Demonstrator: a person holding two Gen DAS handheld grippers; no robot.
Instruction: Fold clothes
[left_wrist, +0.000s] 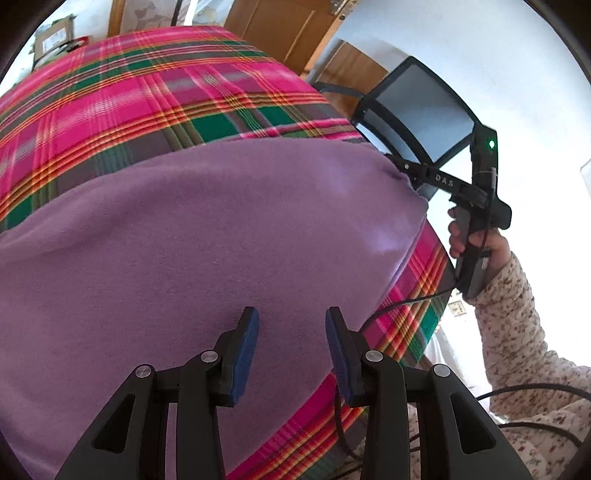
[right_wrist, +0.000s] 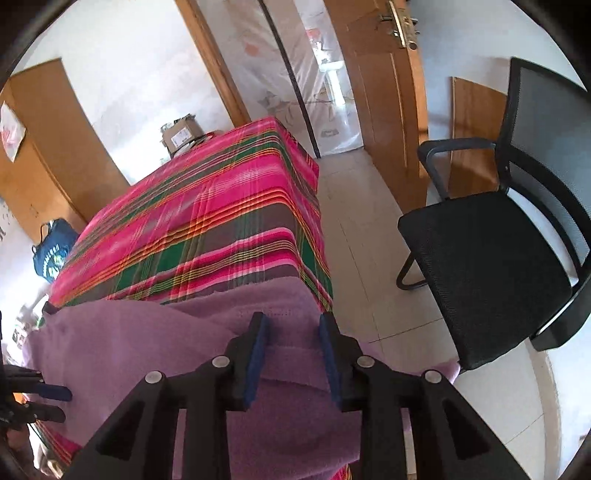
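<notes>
The purple garment (left_wrist: 207, 258) lay on the plaid-covered worktop (left_wrist: 155, 92). Left tool (left_wrist: 291, 354) and right tool (right_wrist: 291, 354) both stood released above it, gripping nothing.

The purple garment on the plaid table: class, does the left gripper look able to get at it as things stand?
Probably yes. The left gripper hangs just over the purple garment with its jaws apart and nothing between them and the cloth. The right gripper is off at the far corner, out of its way.
</notes>
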